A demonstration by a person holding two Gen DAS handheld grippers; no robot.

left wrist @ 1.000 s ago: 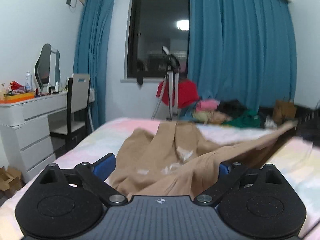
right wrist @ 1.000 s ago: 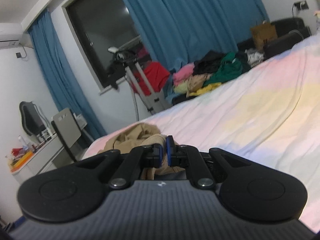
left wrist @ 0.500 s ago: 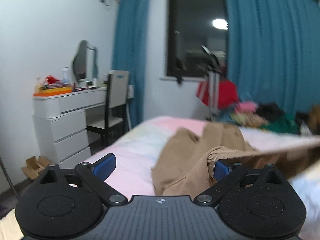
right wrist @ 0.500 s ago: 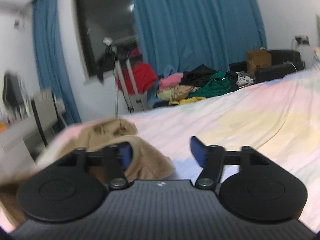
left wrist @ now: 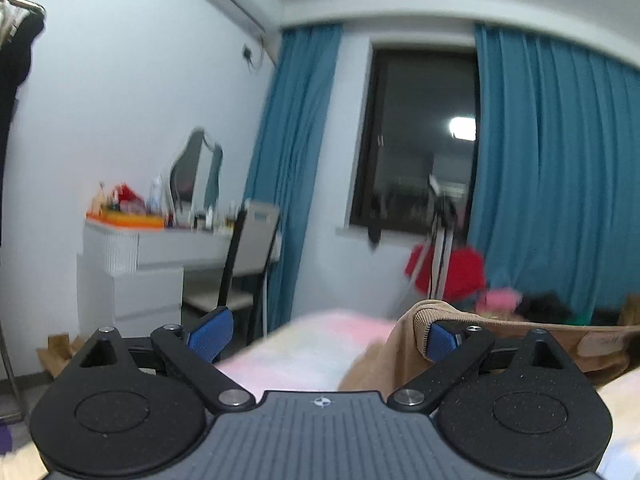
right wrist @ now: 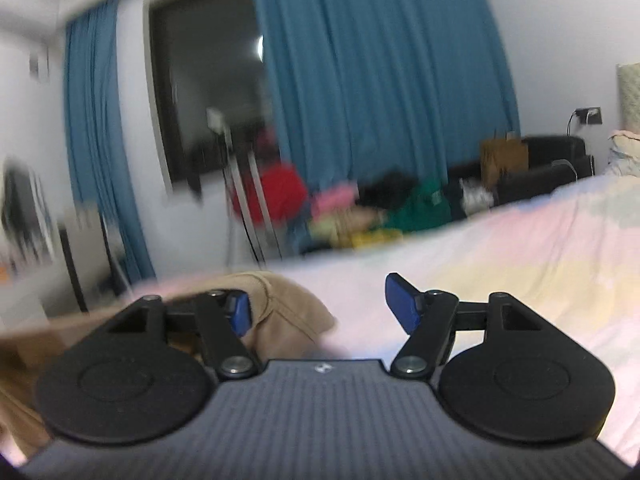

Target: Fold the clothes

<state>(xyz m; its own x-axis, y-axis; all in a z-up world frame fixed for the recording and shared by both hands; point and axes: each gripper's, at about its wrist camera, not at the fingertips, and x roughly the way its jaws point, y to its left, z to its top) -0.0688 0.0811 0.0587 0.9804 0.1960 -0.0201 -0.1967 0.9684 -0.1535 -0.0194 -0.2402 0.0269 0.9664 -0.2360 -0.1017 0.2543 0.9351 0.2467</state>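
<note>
A tan garment (left wrist: 404, 356) lies on the pastel bed sheet (left wrist: 304, 348). Its ribbed edge hangs over the right finger (left wrist: 440, 340) of my left gripper (left wrist: 326, 336), which is open wide and pinches nothing. In the right wrist view the same tan garment (right wrist: 292, 312) bunches against the left pad (right wrist: 240, 312) of my right gripper (right wrist: 320, 310). That gripper is open, and only bare sheet (right wrist: 520, 264) shows through the rest of its gap. Both views are blurred by motion.
A pile of coloured clothes (right wrist: 380, 208) lies beyond the bed's far edge, under the blue curtains. A tripod with a red cloth (left wrist: 440, 256) stands by the window. A white dresser (left wrist: 132, 264) and a chair (left wrist: 248, 256) are at the left.
My right gripper went from shut on the tan garment to open, releasing it. My left gripper rose and swung left, staying open, with the garment's edge still hooked over its right finger.
</note>
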